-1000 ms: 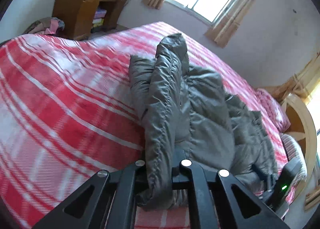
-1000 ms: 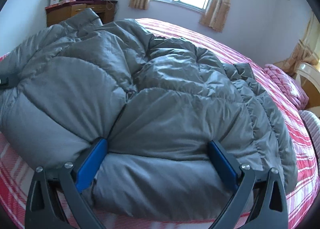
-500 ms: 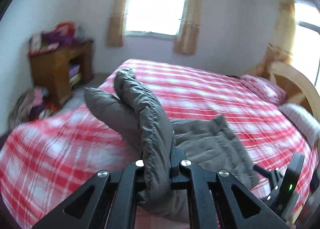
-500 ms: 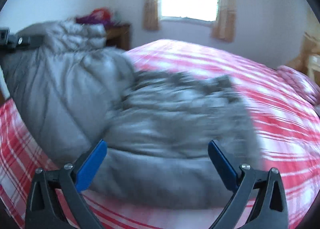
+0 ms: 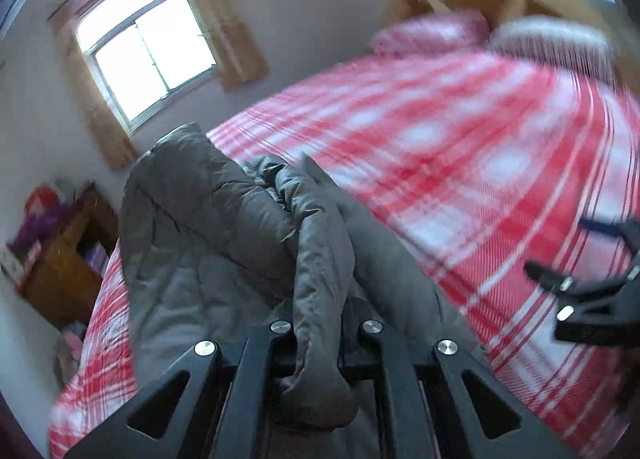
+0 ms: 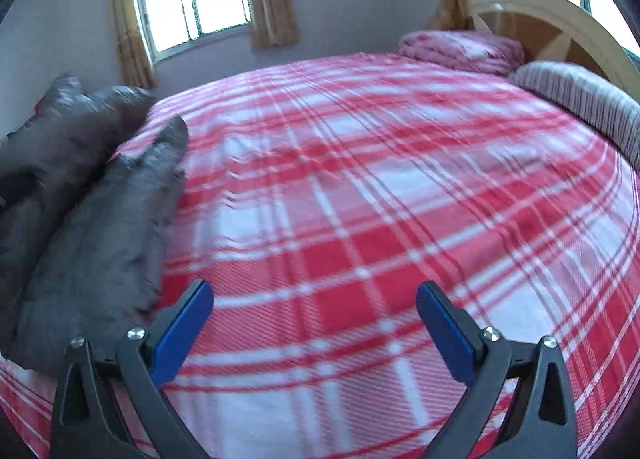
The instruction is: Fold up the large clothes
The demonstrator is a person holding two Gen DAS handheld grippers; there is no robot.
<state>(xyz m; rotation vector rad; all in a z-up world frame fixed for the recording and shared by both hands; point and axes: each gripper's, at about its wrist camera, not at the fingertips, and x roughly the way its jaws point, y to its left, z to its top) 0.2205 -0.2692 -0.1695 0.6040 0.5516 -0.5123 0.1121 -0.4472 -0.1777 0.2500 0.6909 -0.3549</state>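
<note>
Two tools: the left tool (image 5: 318, 333) pinches a fold of the grey padded jacket (image 5: 208, 235) above the plaid bed (image 6: 360, 199); the right tool (image 6: 314, 325) gapes wide, empty. No legible writing.

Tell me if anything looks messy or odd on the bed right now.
The grey puffer jacket is bunched in a heap at the bed's edge, one fold clamped in the left hand-held gripper. The right hand-held gripper is open, holding nothing. No damage or spill shows.
</note>
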